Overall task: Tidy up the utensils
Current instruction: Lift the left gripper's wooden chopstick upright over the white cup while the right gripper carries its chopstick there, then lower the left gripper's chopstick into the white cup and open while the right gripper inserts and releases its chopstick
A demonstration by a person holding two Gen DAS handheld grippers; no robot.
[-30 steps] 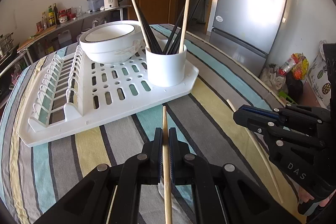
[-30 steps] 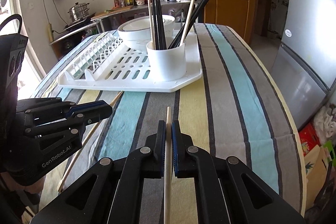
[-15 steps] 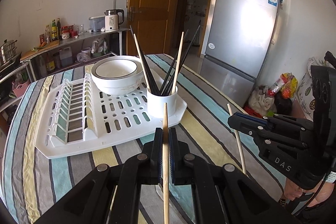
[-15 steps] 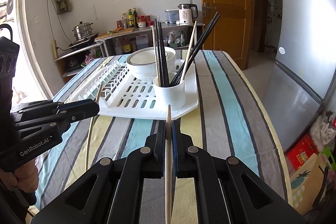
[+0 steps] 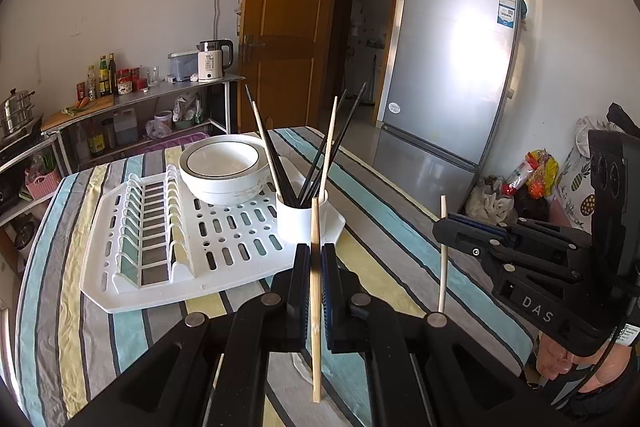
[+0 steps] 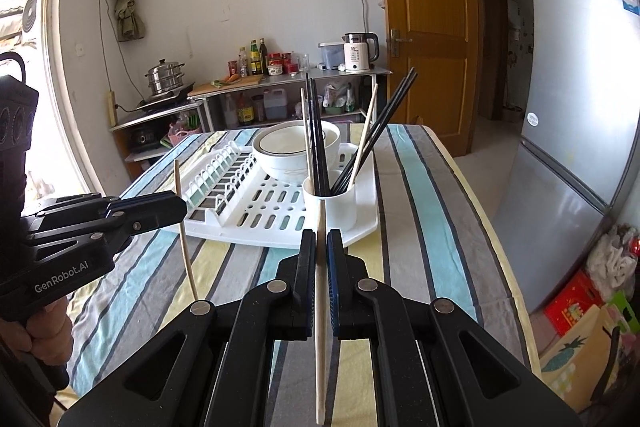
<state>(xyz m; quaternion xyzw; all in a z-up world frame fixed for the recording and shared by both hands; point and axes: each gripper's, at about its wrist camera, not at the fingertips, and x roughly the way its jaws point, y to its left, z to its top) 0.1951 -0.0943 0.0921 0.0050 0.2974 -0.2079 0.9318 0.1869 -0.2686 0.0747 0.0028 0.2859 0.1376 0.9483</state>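
Note:
My left gripper (image 5: 315,259) is shut on a wooden chopstick (image 5: 315,227), held upright above the striped table. My right gripper (image 6: 321,247) is shut on a second wooden chopstick (image 6: 320,219), also upright. Each gripper shows in the other's view: the right gripper (image 5: 448,227) with its chopstick (image 5: 441,251), the left gripper (image 6: 176,207) with its chopstick (image 6: 182,223). Ahead, a white utensil cup (image 5: 300,219) stands on the near right corner of a white drying rack (image 5: 160,259). It holds several black chopsticks and two wooden ones. The cup also shows in the right wrist view (image 6: 334,205).
Stacked white bowls (image 5: 224,167) sit on the rack behind the cup. The table has a striped cloth (image 5: 400,227). A silver fridge (image 5: 448,67) stands to the right, a wooden door (image 5: 288,27) behind, and a shelf with a kettle (image 5: 212,59) and bottles at the back left.
Both grippers have lifted up and back from the table, each with its chopstick. The chopsticks now stand upright in the air, and the rack and cup look farther away.

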